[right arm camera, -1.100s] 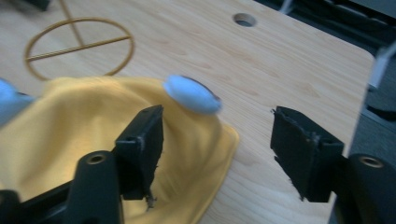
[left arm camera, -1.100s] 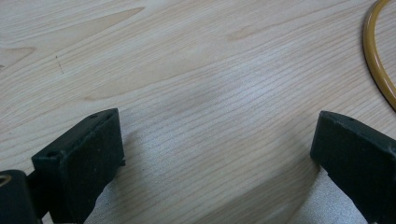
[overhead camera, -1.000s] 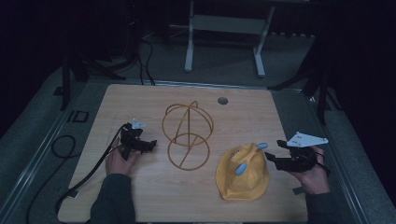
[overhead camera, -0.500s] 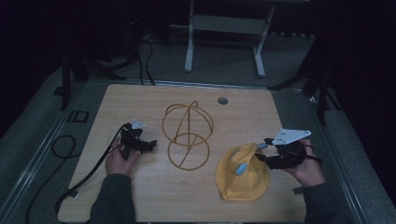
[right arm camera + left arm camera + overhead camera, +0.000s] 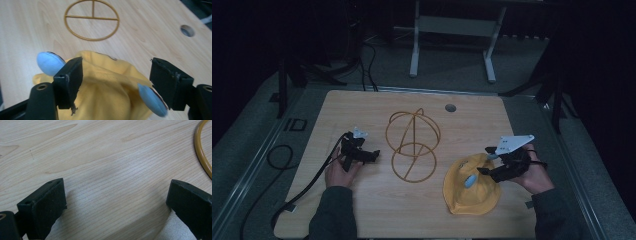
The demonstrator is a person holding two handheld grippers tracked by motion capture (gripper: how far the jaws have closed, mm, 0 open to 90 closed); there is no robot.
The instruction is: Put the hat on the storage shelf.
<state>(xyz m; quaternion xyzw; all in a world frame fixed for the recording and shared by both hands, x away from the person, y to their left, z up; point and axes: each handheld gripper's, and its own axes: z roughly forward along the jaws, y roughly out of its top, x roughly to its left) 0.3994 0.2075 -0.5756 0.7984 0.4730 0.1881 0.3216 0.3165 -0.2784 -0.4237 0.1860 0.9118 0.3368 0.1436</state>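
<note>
A yellow cloth hat lies crumpled on the wooden table at the front right. My right gripper is open at the hat's right edge. In the right gripper view its black jaws straddle the raised folds of the hat, with pale blue pads at the tips. A gold wire stand, a hoop frame on a round base ring, stands mid-table. My left gripper rests low to the left of the ring, open over bare wood, with the ring's edge at the far right.
A round cable hole sits in the tabletop near the far edge, behind the stand. A black cable trails from the left gripper off the table's front-left. A metal frame stands on the floor beyond the table.
My right gripper has moved left from beside the hat until its open jaws reach over the hat's edge. The left gripper has stayed put.
</note>
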